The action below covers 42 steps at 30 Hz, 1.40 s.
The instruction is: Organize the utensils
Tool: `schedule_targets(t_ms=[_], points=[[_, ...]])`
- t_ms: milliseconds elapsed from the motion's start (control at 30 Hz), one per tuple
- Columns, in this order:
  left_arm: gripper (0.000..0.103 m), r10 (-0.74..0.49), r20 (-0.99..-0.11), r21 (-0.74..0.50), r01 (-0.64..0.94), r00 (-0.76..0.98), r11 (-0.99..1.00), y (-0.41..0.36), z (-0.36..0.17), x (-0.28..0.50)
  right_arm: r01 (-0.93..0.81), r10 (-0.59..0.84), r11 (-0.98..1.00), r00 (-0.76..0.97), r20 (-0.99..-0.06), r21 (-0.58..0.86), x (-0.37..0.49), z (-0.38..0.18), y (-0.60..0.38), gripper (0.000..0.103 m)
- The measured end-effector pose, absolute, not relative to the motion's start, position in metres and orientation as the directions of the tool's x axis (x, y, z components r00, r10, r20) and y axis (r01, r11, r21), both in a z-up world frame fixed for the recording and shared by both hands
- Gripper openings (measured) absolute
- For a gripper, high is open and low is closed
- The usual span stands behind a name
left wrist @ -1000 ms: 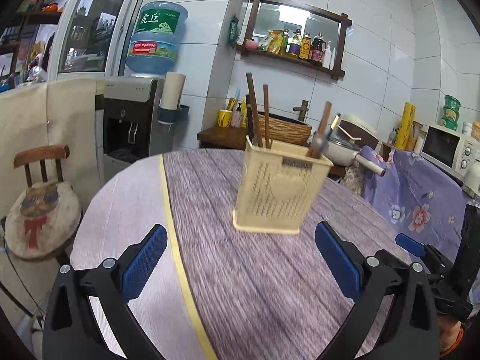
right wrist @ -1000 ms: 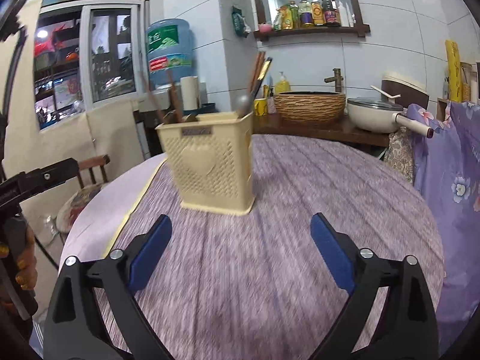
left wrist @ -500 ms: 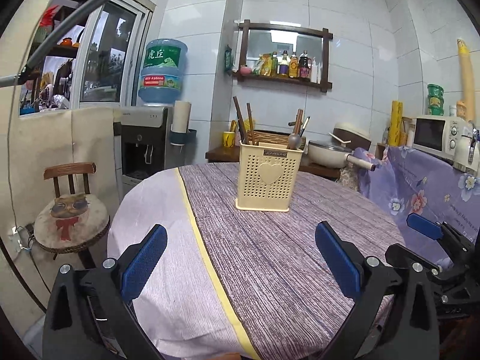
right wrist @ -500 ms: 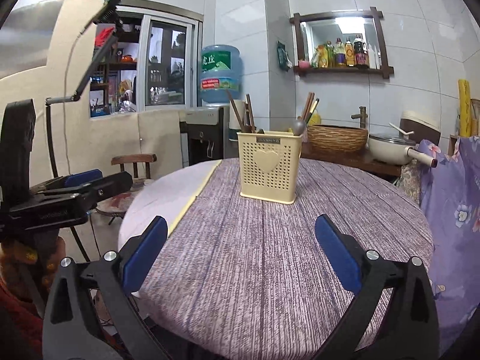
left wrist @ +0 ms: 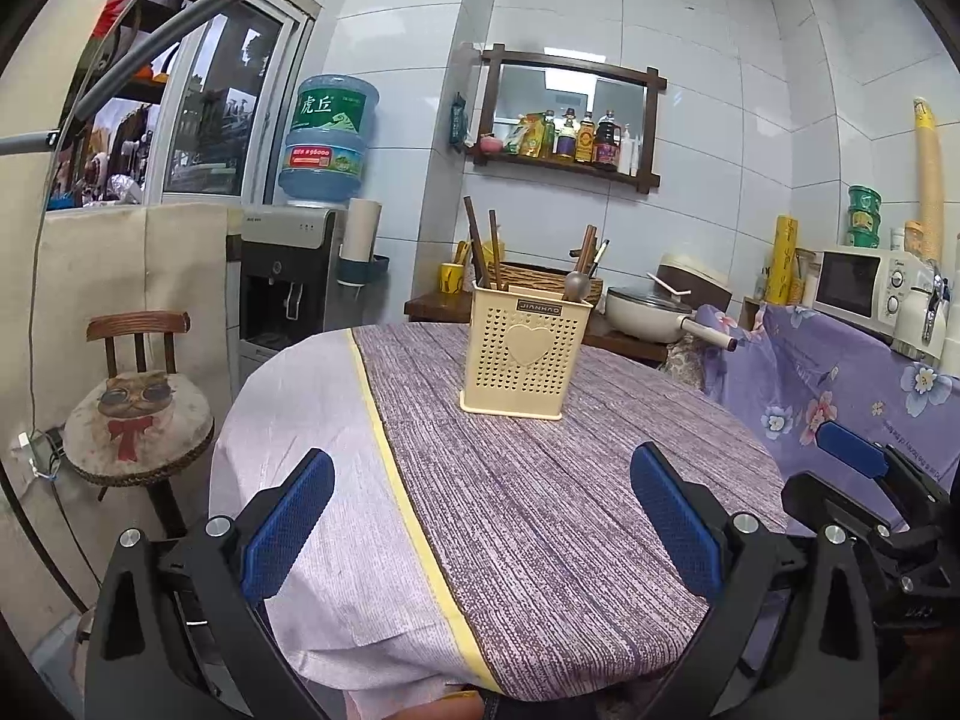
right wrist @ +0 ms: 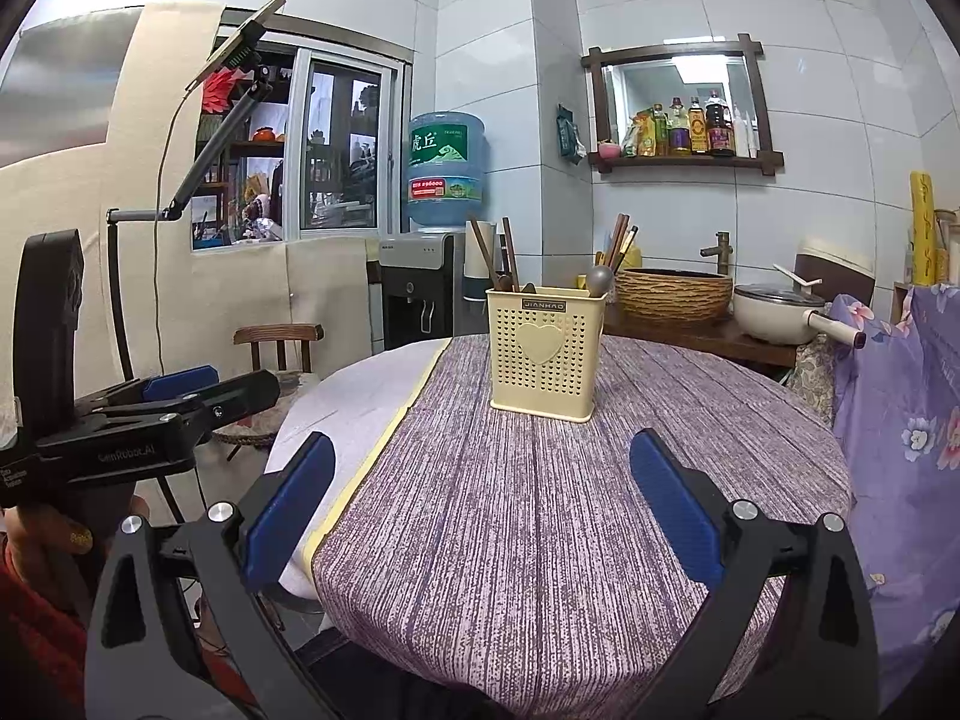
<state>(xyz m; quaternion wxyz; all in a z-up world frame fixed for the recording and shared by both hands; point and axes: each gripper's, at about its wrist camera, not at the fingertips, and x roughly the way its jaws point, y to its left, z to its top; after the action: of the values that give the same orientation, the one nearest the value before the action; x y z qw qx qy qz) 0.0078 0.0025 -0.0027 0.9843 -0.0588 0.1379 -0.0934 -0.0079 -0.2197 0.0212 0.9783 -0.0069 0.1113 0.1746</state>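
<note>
A cream perforated utensil holder (left wrist: 521, 354) with a heart on its front stands upright on the round table (left wrist: 540, 510); it also shows in the right wrist view (right wrist: 545, 354). Brown chopsticks (left wrist: 480, 249) stand in its left part, and a metal spoon (left wrist: 576, 285) and more sticks in its right part. My left gripper (left wrist: 480, 528) is open and empty, held back over the table's near edge. My right gripper (right wrist: 480, 504) is open and empty, also well short of the holder.
A purple striped cloth with a yellow border (left wrist: 396, 468) covers the table. A wooden chair with a cat cushion (left wrist: 135, 414) stands at the left. A water dispenser (left wrist: 288, 282), a counter with a pan (left wrist: 648, 312) and a microwave (left wrist: 870, 291) line the back.
Both grippers have pulled back from the holder, which now looks smaller and farther away. Both stay open and empty. The holder has not moved.
</note>
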Motion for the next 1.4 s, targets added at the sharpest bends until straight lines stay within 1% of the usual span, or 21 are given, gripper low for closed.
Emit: schedule_targets(t_ms=[867,1400], points=[[0.098,-0.19,-0.249,-0.095,0.171,0.95,0.981,-0.008,-0.005,0.0,-0.333,0.332,0.942,0.91,-0.248,0.039,-0.005,0.014,-0.224,0.097],[0.098,-0.183,-0.253,-0.091,0.165,0.95,0.982,-0.009,-0.005,0.0,-0.334,0.333,0.942,0.908,-0.255,0.043,-0.005,0.011,-0.221,0.097]])
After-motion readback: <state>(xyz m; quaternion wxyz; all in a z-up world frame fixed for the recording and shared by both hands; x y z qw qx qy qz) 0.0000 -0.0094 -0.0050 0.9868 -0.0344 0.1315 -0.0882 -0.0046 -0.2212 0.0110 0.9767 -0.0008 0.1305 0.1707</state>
